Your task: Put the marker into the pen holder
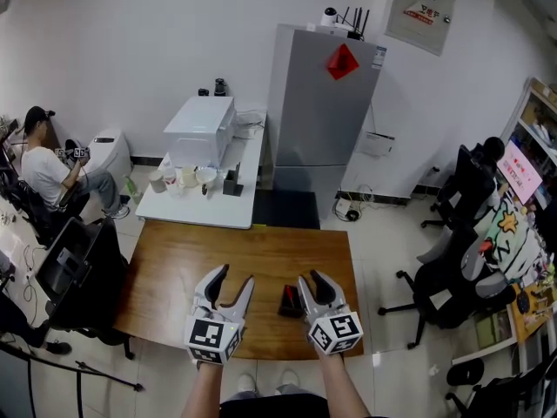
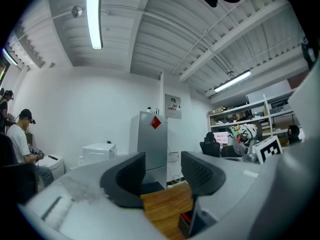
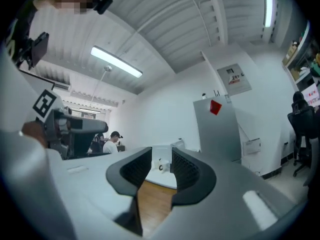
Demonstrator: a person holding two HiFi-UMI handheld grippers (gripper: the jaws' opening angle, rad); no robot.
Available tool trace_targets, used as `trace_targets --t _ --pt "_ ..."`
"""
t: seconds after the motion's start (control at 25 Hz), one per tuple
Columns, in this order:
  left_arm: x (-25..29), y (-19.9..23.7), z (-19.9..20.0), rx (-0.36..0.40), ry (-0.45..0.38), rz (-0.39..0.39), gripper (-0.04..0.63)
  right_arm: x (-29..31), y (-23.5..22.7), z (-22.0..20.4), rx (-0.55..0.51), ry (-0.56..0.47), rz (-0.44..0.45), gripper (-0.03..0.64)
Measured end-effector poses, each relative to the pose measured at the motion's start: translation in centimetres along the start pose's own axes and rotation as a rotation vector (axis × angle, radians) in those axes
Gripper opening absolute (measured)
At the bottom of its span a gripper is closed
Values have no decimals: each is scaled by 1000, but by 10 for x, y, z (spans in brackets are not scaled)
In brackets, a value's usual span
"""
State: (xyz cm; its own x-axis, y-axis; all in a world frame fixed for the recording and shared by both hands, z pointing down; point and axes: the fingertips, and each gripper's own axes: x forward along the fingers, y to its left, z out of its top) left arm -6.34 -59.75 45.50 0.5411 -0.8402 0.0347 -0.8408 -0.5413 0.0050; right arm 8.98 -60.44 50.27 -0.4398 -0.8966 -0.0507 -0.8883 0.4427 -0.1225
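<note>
On the wooden table (image 1: 187, 273) stands a small dark pen holder (image 1: 289, 303) with something red in it; whether that is the marker I cannot tell. My right gripper (image 1: 310, 277) hovers just right of the holder, its jaws a narrow gap apart with nothing between them (image 3: 160, 166). My left gripper (image 1: 233, 275) is a little to the holder's left, open and empty (image 2: 162, 171). The left gripper view catches the holder (image 2: 189, 224) at its lower edge, below the right jaw. Both grippers point away from me, tilted upward.
Behind the wooden table stands a white table (image 1: 196, 203) carrying a white box and cups. A grey fridge (image 1: 322, 103) is beside it. Black office chairs (image 1: 448, 286) stand to the right, a dark chair (image 1: 78, 259) to the left. A person (image 1: 43, 168) sits at far left.
</note>
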Motion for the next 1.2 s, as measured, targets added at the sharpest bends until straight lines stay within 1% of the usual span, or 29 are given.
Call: trace_targets --t 0.08,0.12,0.24,0.28,0.4,0.44,0.52,0.6,0.68,0.8,0.88,0.92,1.0,1.08,1.2 --pt "-6 3 6 2 -16 -8 221 -6 11 24 -29 -42 -10 136" --pt "-8 4 7 6 -20 -12 221 -9 16 34 -41 -53 -18 171" --pt "-17 3 5 5 -28 -12 221 -28 27 53 -70 -78 -60 315" --pt "-20 2 5 -1 -36 -10 222 -36 30 58 -88 -87 -79 337" --pt "-26 -11 5 -2 -44 -8 224 -55 36 70 -156 -102 -124 344" --pt "-30 -18 3 5 -41 -5 237 -63 37 71 -169 -105 -128 344" --pt "-37 -33 3 20 -42 4 249 -77 41 74 -174 -113 -116 344" --pt "-47 -50 11 24 -61 27 269 -92 45 76 -170 -119 -95 344" --pt "-61 -67 18 4 -83 60 279 -112 49 73 -166 -101 -79 344" --pt "-87 -97 12 -39 -96 109 287 -150 49 58 -155 -58 -63 348" --pt "-102 -119 -4 -37 -71 133 285 -172 41 35 -124 -19 -63 348" --pt "-107 -130 -15 -23 -40 133 285 -182 35 23 -89 1 -65 350" --pt "-118 -152 -35 -3 17 120 285 -203 29 10 -37 3 -71 350" --pt "-129 -163 -39 6 38 117 285 -217 34 16 -58 -20 -70 350" --pt "-142 -158 -22 38 22 138 285 -217 51 37 -87 -55 -49 350"
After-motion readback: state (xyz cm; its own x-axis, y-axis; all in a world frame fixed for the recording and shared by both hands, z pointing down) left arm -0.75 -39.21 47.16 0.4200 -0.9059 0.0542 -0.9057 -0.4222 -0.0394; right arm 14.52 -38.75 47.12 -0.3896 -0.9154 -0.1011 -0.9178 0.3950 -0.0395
